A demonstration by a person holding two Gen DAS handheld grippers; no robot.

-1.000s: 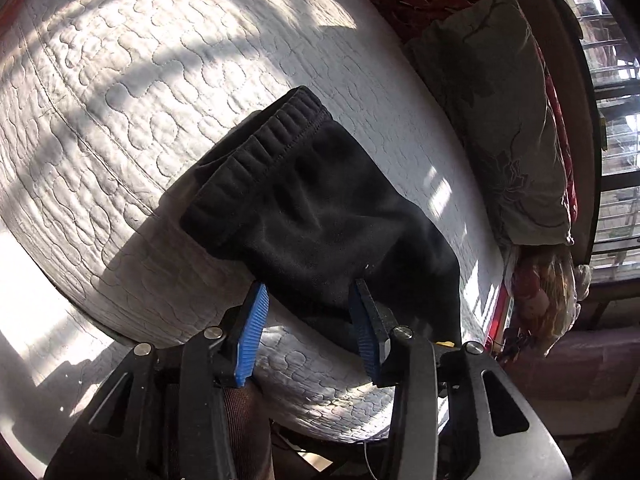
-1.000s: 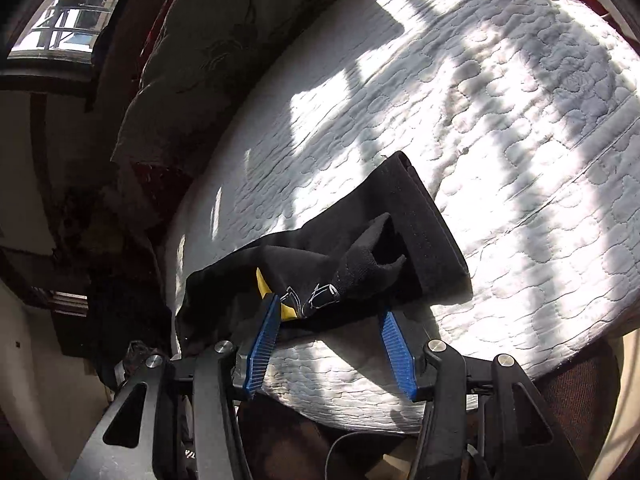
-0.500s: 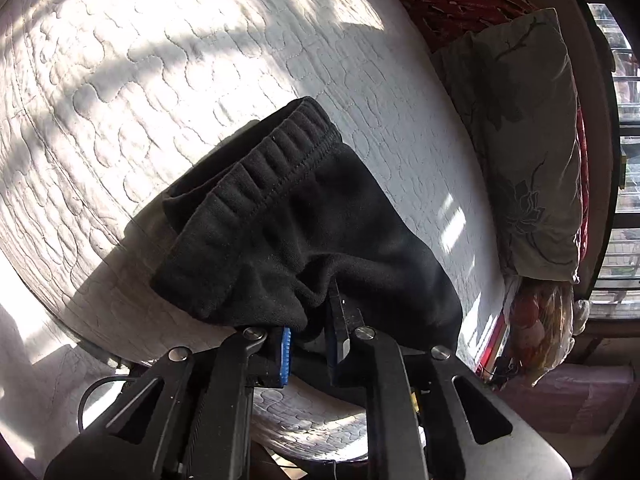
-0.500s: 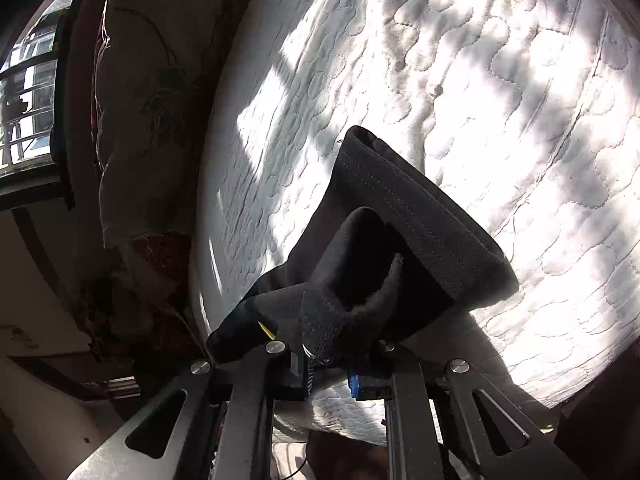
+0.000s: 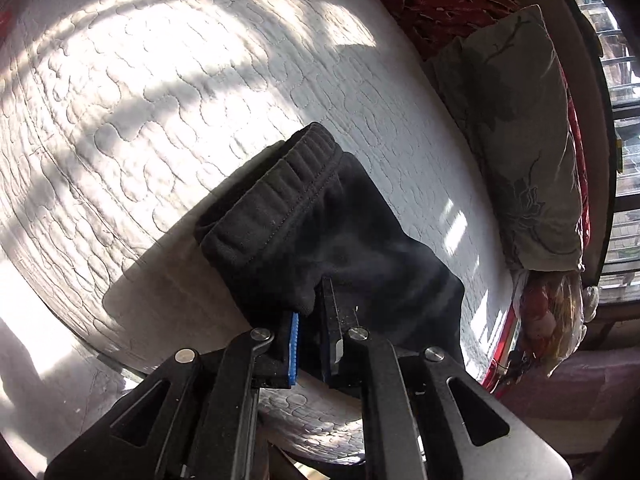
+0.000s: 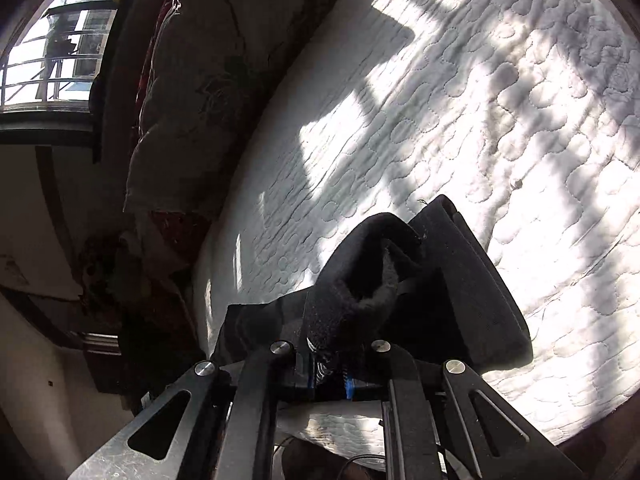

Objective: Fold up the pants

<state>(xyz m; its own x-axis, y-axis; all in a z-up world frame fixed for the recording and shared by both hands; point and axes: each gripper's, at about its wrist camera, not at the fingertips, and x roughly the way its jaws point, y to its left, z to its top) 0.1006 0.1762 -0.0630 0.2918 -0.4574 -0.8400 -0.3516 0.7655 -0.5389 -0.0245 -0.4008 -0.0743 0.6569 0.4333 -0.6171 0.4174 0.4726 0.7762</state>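
We have both claws clamped on the black fleece pants point(image 5: 320, 240), which lie on the white quilted mattress point(image 5: 160, 100): the left claw point(image 5: 312, 316) pinches the near edge below the ribbed waistband point(image 5: 280, 192), the right claw point(image 6: 332, 368) the cuff end. We judge a fold is starting; next, lift both ends together and carry them forward, away from us.

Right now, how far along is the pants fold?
Done: the black pants already lie doubled into a short bundle on the white mattress. In hand: the left hand-held gripper pinches the near edge by the waistband, and the right hand-held gripper pinches the near edge at the other end. Left: carry the edge over, lay it flat, release.
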